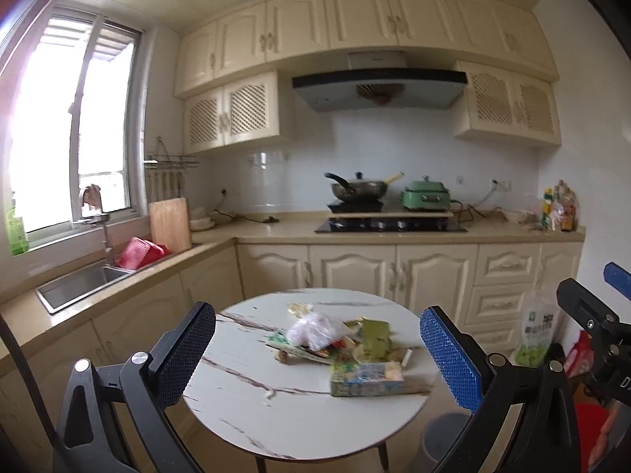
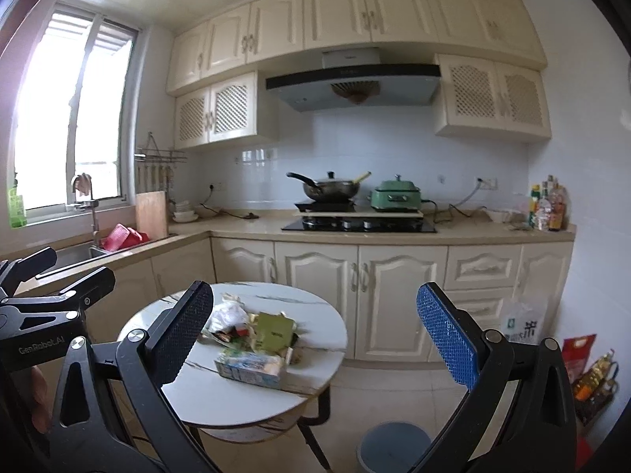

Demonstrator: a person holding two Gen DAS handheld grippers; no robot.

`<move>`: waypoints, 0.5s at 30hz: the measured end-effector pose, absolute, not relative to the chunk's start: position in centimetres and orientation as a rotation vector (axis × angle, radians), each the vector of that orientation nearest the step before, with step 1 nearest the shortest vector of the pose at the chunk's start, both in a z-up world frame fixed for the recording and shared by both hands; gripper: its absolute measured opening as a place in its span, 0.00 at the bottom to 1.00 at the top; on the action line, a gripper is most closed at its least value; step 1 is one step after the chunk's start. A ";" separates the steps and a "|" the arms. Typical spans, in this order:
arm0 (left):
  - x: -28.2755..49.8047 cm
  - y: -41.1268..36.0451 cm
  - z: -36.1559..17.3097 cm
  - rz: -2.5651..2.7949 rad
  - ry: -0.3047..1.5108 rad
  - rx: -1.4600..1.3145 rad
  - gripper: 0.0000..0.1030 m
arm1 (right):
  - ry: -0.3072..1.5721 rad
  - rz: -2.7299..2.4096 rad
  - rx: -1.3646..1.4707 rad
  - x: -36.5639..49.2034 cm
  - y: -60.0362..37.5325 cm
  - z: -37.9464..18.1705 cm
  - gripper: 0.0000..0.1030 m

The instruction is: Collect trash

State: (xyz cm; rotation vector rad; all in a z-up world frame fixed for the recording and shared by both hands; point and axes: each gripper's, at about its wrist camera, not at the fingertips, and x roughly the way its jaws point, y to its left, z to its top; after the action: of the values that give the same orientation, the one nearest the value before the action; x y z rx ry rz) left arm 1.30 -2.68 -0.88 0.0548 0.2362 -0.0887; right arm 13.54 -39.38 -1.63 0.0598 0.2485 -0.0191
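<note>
Beside table, gray bin.

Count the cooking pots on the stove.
2: a dark wok on the stove's left side, a green lidded pot on its right. None seems hidden.

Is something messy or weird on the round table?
Yes. A heap of trash sits on the round table: a crumpled plastic bag, a green packet and a flattened carton, all jumbled together. The bin stands on the floor beside it.
</note>
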 end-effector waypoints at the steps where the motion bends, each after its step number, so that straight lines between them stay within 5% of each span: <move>1: 1.6 -3.2 -1.1 -0.101 0.246 0.059 0.99 | 0.254 -0.028 0.061 13.5 -39.8 -1.8 1.00; 15: 6.0 -8.6 -2.5 -0.184 0.314 0.134 0.99 | 0.319 -0.123 0.128 13.6 -46.1 -4.4 1.00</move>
State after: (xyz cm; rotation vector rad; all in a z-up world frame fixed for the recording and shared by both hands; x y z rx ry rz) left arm 6.01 -8.57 -2.50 0.1340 0.3136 -0.1836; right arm 13.64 -46.07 -4.37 0.1278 0.3193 -0.1231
